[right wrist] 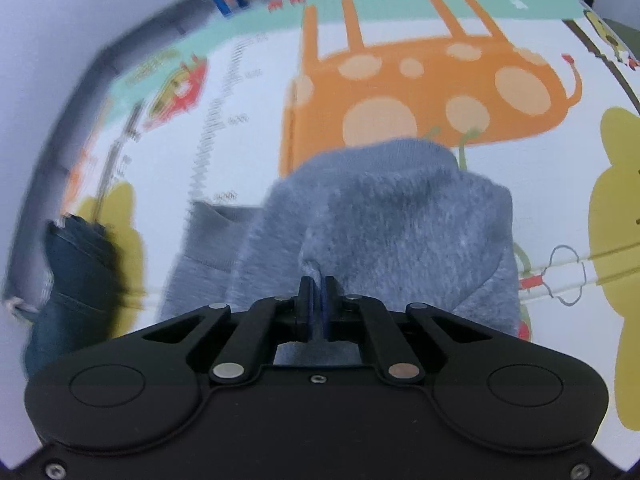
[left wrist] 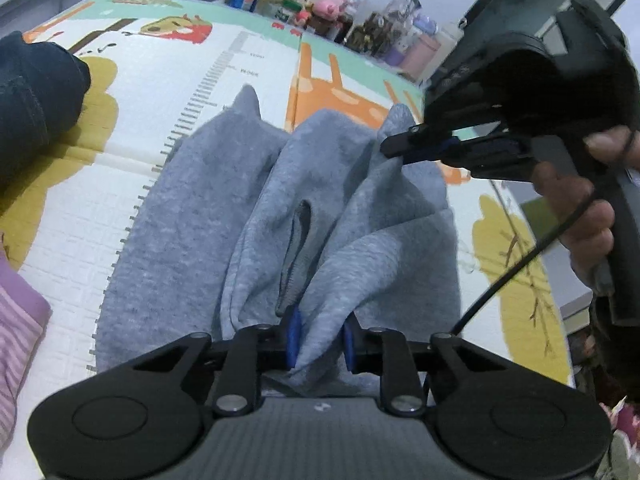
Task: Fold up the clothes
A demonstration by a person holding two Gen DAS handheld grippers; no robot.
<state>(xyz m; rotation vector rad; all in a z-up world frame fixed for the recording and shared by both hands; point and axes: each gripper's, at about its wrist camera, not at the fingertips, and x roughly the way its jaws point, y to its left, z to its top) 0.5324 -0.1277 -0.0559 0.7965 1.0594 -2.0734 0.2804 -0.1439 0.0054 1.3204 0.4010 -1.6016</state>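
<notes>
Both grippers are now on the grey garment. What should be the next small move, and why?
Probably lift both grippers together and carry the held edge forward over the rest of the cloth. The left gripper has a bunch of the grey garment between its pads, the right gripper is shut on a thin fold of it, and the garment lies rumpled on the play mat, not yet folded.

Right gripper [right wrist: 319, 300] clamped on bunched grey fleece garment [right wrist: 400, 220] over cartoon-printed foam play mat [right wrist: 440, 80]; folded dark denim [right wrist: 72, 280] beside it.
</notes>
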